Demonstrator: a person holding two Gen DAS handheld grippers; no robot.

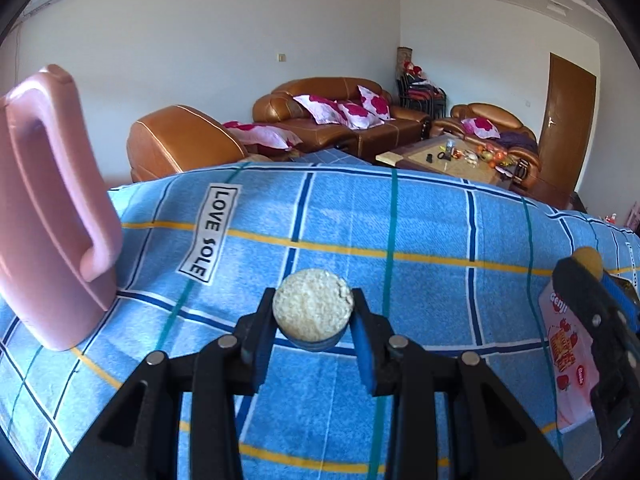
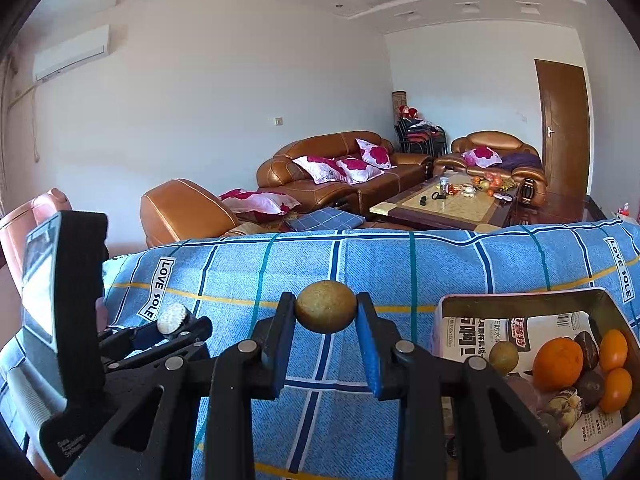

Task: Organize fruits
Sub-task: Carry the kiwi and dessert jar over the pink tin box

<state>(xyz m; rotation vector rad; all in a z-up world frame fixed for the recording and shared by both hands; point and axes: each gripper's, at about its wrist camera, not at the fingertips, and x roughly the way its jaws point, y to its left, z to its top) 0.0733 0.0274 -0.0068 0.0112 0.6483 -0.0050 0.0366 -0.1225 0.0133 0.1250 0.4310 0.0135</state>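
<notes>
My left gripper (image 1: 313, 316) is shut on a pale round piece (image 1: 312, 300) with a crumbly white top, held just above the blue checked cloth (image 1: 420, 216). In the right wrist view the same gripper (image 2: 174, 320) and its pale piece (image 2: 173, 317) show at the lower left. My right gripper (image 2: 326, 314) is shut on a small brownish-green round fruit (image 2: 326, 304), above the cloth (image 2: 440, 264). It shows at the left wrist view's right edge as the right gripper (image 1: 588, 280) with the fruit (image 1: 587, 261).
An open box (image 2: 520, 300) at the lower right holds oranges (image 2: 558, 364), dark round fruits (image 2: 588, 346) and a green-brown fruit (image 2: 503, 357). Its printed side (image 1: 568, 352) faces the left wrist camera. A tall pink plastic container (image 1: 52, 208) stands at the left. Sofas (image 1: 332, 120) lie beyond.
</notes>
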